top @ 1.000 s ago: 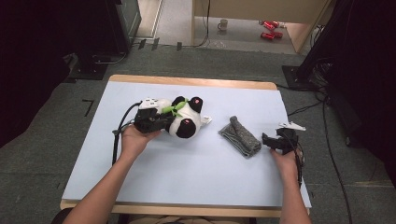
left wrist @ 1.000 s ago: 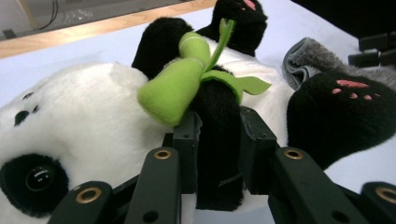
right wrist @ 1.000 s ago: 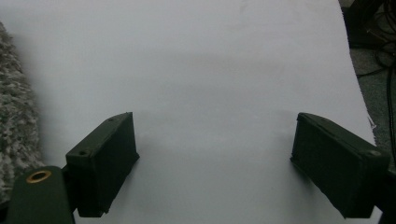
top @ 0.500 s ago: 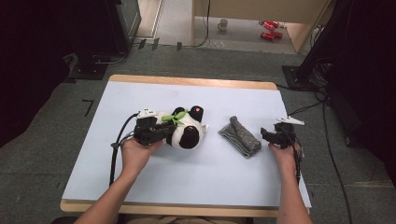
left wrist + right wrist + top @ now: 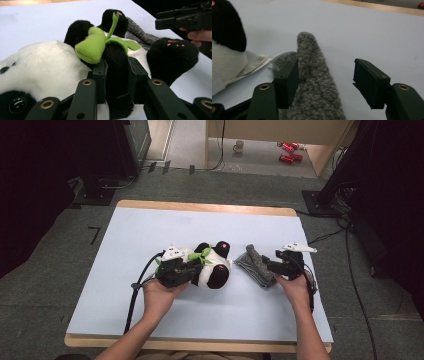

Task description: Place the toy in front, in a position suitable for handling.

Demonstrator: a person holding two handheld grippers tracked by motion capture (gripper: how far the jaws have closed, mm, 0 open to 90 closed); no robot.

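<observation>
A black-and-white panda plush [image 5: 212, 267] lies on its back on the pale blue table [image 5: 150, 230], a green leaf [image 5: 93, 48] on its chest. My left gripper [image 5: 192, 270] is shut on one black limb [image 5: 116, 72] of the panda [image 5: 37, 72]. A rolled grey fuzzy cloth [image 5: 255, 264] lies just right of the panda. My right gripper [image 5: 268, 266] hovers at the cloth's right side. Its jaws have just been closing and stand apart over the cloth [image 5: 317, 85], the right pad clear of it. The right gripper [image 5: 180, 21] also appears beyond the panda.
The panda's white label [image 5: 253, 65] lies flat on the table beside the cloth. A black cable [image 5: 137, 290] trails from my left gripper toward the near edge. On the floor beyond the table stand a mug [image 5: 240, 145] and red items [image 5: 287, 152].
My left gripper has dragged the panda nearer and to the right, up against the grey cloth. The right gripper has moved left onto the cloth with its jaws narrower.
</observation>
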